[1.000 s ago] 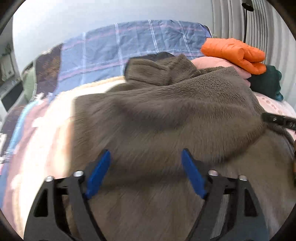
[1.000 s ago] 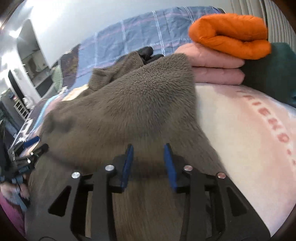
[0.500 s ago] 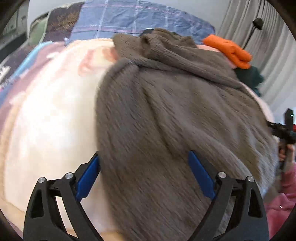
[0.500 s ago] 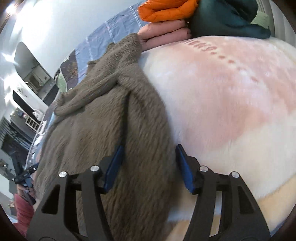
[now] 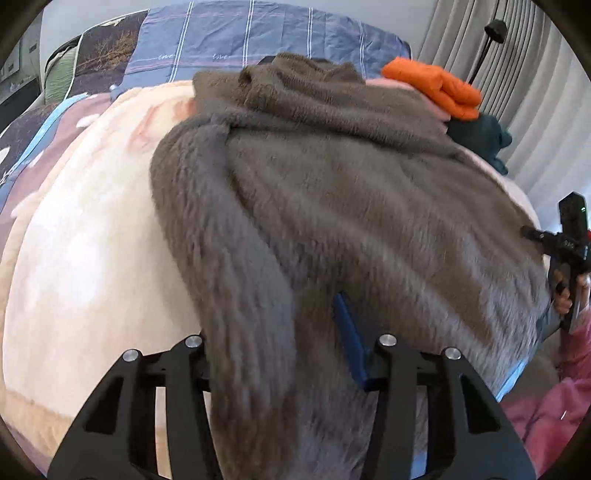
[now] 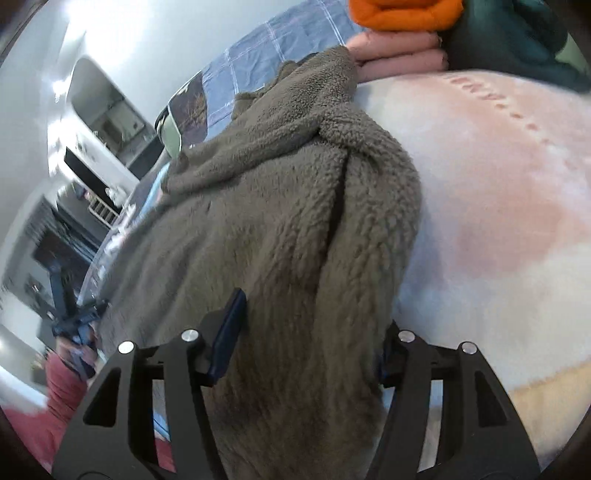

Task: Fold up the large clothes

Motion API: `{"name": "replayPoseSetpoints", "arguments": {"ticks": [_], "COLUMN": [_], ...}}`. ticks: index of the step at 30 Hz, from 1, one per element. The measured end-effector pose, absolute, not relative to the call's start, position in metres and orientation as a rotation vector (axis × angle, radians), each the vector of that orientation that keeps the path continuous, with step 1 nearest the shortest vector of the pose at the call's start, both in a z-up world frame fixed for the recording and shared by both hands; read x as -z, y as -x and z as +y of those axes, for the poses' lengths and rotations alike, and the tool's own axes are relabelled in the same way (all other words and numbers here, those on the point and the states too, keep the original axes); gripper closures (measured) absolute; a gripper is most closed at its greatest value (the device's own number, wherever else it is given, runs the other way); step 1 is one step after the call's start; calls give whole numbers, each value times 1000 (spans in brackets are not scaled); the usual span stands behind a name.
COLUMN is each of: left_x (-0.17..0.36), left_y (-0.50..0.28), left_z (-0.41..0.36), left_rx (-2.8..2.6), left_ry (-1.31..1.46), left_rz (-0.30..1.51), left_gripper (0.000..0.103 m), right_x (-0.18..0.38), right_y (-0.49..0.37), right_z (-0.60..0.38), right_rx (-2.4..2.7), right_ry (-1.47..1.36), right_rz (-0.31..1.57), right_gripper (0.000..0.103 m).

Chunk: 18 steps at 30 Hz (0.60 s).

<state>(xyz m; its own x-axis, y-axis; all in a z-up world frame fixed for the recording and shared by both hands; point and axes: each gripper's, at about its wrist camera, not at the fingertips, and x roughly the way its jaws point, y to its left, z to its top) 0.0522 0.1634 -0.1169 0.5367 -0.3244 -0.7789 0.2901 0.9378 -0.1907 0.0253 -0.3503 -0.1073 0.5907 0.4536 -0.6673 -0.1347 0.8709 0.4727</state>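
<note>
- The grey-brown fleece garment lies spread across the pale pink blanket on the bed, its near hem hanging toward you over the bed's edge.
- Your left tool straddles a thick rolled fold at the garment's left edge; its jaws are closing around that fold, and you cannot yet tell whether the pads press it.
- Your right tool straddles the matching rolled fold on the garment's right edge, with fleece filling the gap between its half-open jaws. The far pad is hidden, so a firm grip cannot be confirmed.
- Risk: the fleece is bulky and springy, so a bite on only the outer layer could let the inner layers slide out when you lift.
- Risk: if one tool catches more cloth than the other, the fold would probably come out skewed.
- Risk: the blanket sits just beside each fold; a low jaw could pinch it and drag it along.
- Risk: the folded orange garment on the pink garment, with a dark green one beside, lies close behind the fleece's collar end; a long sweep forward could topple that stack.
- No containers are in view.
</note>
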Motion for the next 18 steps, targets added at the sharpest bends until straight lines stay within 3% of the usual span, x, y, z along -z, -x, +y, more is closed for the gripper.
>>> {"name": "replayPoseSetpoints", "arguments": {"ticks": [2, 5, 6, 7, 9, 13, 18], "left_x": [126, 128, 126, 121, 96, 30, -11], "left_y": [-42, -35, -35, -35, -28, -7, 6], "left_z": [181, 195, 191, 186, 175, 167, 174], "left_rx": [375, 388, 385, 380, 347, 382, 366], "left_ry": [114, 218, 212, 203, 178, 162, 214], "left_rz": [952, 940, 932, 915, 819, 585, 491], "left_gripper": [51, 55, 60, 75, 87, 92, 93], "right_x": [117, 125, 121, 117, 100, 54, 9], "right_y": [-14, -6, -7, -8, -10, -4, 20], "right_z": [-363, -368, -365, -363, -363, -369, -389], "right_rx": [-371, -404, -418, -424, -464, -524, -523], "right_ry": [-455, -532, -529, -538, -596, -646, -700], "right_rz": [901, 896, 884, 869, 797, 628, 475], "right_gripper": [43, 51, 65, 76, 83, 90, 92]}}
